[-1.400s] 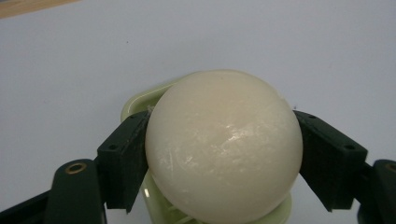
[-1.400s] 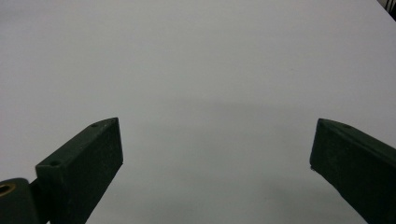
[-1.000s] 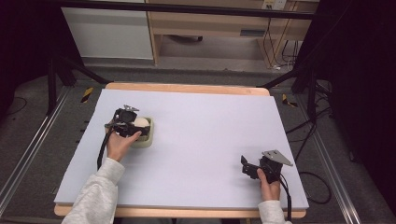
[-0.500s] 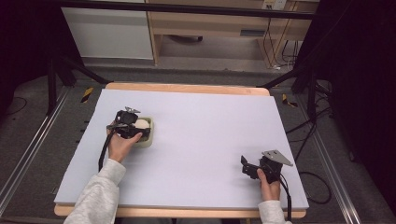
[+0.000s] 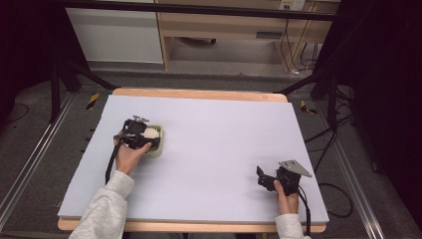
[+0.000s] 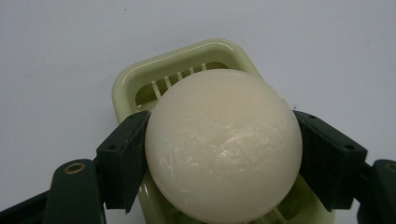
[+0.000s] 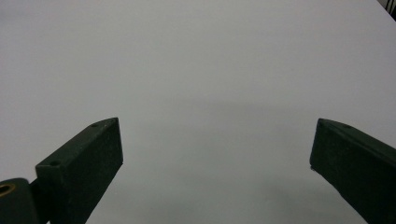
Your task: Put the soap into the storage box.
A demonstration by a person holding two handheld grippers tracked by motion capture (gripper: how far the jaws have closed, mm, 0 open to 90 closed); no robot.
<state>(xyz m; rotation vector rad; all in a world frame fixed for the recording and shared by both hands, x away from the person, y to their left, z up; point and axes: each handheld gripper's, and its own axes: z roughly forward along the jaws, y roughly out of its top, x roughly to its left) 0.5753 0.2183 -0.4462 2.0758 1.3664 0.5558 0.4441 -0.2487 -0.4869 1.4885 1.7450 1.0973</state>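
Observation:
A peeled white egg (image 6: pixel 223 145) sits between the two black jaws of my left gripper (image 6: pixel 223 161), which is shut on it. Right beneath the egg is a pale green egg slicer (image 6: pixel 180 70) with slotted ribs; whether the egg rests on it I cannot tell. In the high view the left gripper (image 5: pixel 149 135) and egg (image 5: pixel 152 133) are over the slicer (image 5: pixel 159 150) at the table's left. My right gripper (image 5: pixel 261 178) rests near the front right, its jaws wide apart and open (image 7: pixel 217 154) over bare table.
The table top (image 5: pixel 224 134) is a pale lilac sheet with a wooden edge. Black frame legs and cables stand on the floor around it. A cabinet and shelf lie beyond the far edge.
The left hand and gripper have shifted slightly over the slicer. The right gripper has stayed still.

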